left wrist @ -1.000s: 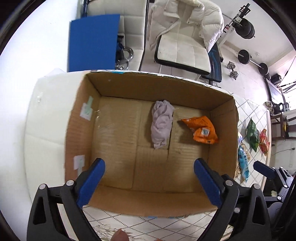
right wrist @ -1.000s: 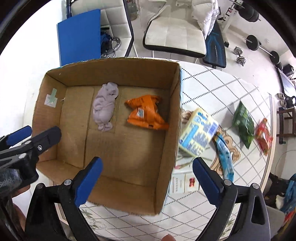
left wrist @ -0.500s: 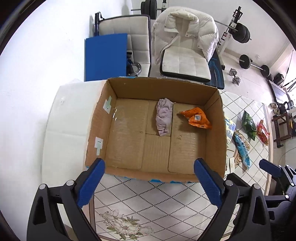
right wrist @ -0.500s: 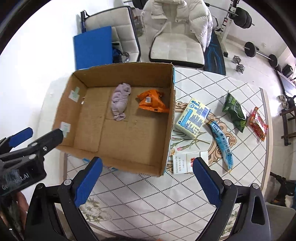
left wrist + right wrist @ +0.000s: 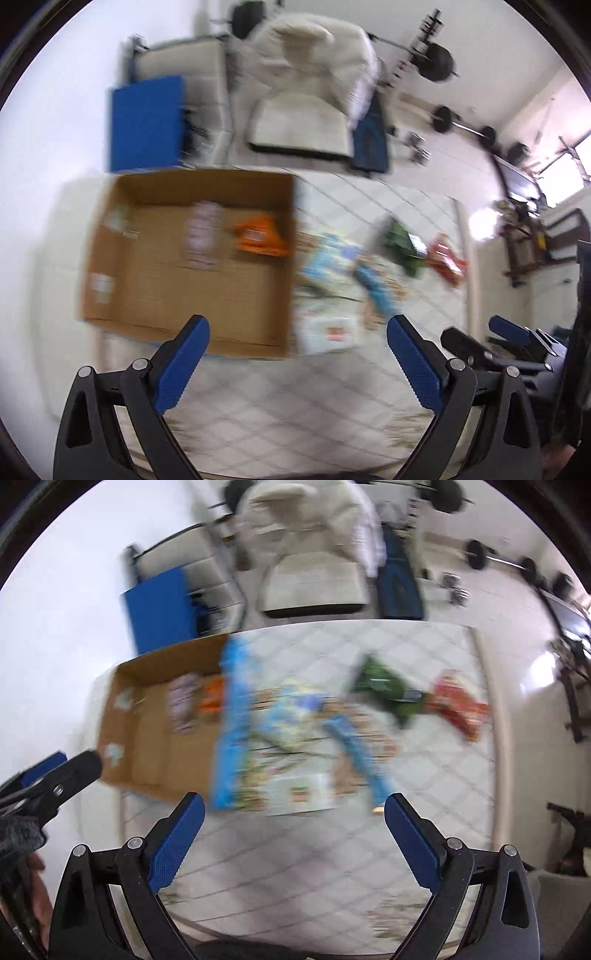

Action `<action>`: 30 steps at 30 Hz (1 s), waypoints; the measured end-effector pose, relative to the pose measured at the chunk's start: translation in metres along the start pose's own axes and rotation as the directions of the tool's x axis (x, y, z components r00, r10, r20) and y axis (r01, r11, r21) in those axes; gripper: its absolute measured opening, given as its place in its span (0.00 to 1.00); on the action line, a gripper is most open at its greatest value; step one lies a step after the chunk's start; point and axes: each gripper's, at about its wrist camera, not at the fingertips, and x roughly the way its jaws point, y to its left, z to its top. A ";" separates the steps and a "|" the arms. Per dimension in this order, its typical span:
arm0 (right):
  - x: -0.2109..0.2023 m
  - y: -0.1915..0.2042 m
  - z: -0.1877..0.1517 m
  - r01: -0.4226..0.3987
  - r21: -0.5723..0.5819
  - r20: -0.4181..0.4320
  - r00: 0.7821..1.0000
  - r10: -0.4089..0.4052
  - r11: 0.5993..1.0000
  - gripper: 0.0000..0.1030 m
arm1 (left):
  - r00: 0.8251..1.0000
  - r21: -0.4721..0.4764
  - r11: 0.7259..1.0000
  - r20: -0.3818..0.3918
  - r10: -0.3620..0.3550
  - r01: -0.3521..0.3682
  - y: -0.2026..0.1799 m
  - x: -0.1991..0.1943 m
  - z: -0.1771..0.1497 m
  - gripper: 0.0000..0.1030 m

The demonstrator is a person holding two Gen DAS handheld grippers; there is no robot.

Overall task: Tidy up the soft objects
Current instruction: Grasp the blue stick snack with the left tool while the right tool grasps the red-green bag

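**Container status: cardboard box and loose packets**

Both views are motion-blurred. The left gripper (image 5: 297, 341) has its jaws spread wide, holding nothing. Ahead and left of it stands the open cardboard box (image 5: 110, 236), containing a pale lilac cloth (image 5: 202, 236) and, just right of that, an orange packet (image 5: 260, 238). The right gripper (image 5: 293, 818) is likewise spread and empty. Ahead of it, on the table (image 5: 295, 867), lie a blue packet (image 5: 360, 757), a green packet (image 5: 388, 694) and a red packet (image 5: 460, 707), all outside the box.
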 end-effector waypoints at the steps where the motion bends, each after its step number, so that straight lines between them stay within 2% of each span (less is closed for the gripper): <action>1: 0.002 -0.024 0.004 0.018 0.019 -0.007 1.000 -0.018 1.000 0.97 | 0.999 -0.004 1.000 -0.027 -0.027 0.026 -0.016 0.015 0.003 0.96; 3: 0.010 -0.067 0.011 0.043 0.039 -0.027 0.999 -0.042 0.998 0.97 | 0.994 -0.021 0.998 -0.086 -0.062 0.061 -0.044 0.048 0.007 0.96; 6: 0.027 -0.114 0.024 0.062 0.035 -0.071 0.996 -0.060 0.997 0.97 | 0.973 -0.063 0.993 -0.199 -0.114 0.104 -0.082 0.108 0.007 0.95; 11: 0.073 -0.172 0.052 0.125 -0.069 -0.156 0.979 -0.134 0.990 0.97 | 0.923 -0.106 0.990 -0.364 -0.123 0.090 -0.126 0.203 0.000 0.88; 13: 0.093 -0.187 0.064 0.128 -0.097 -0.183 0.972 -0.144 0.987 0.97 | 0.912 -0.118 0.991 -0.396 -0.110 0.068 -0.133 0.228 -0.003 0.88; 16: 0.125 -0.201 0.084 0.140 -0.174 -0.208 0.962 -0.176 0.975 0.97 | 0.904 -0.110 0.993 -0.417 -0.092 0.050 -0.142 0.249 -0.003 0.88; 23: 0.195 -0.183 0.114 0.044 -0.380 -0.285 0.945 -0.162 0.924 0.97 | 0.891 -0.141 0.990 -0.450 -0.061 -0.003 -0.140 0.277 -0.002 0.87; 26: 0.218 -0.182 0.122 -0.006 -0.374 -0.332 0.935 -0.127 0.928 0.97 | 0.887 -0.126 0.992 -0.459 -0.041 -0.019 -0.142 0.282 -0.003 0.86; 28: 0.230 -0.186 0.124 0.012 -0.369 -0.346 0.926 -0.149 0.929 0.96 | 0.886 -0.109 0.994 -0.463 -0.030 -0.024 -0.144 0.284 -0.004 0.86; 30: 0.236 -0.192 0.123 0.037 -0.348 -0.358 0.918 -0.169 0.937 0.91 | 0.886 -0.098 0.995 -0.463 -0.020 -0.029 -0.146 0.286 -0.005 0.83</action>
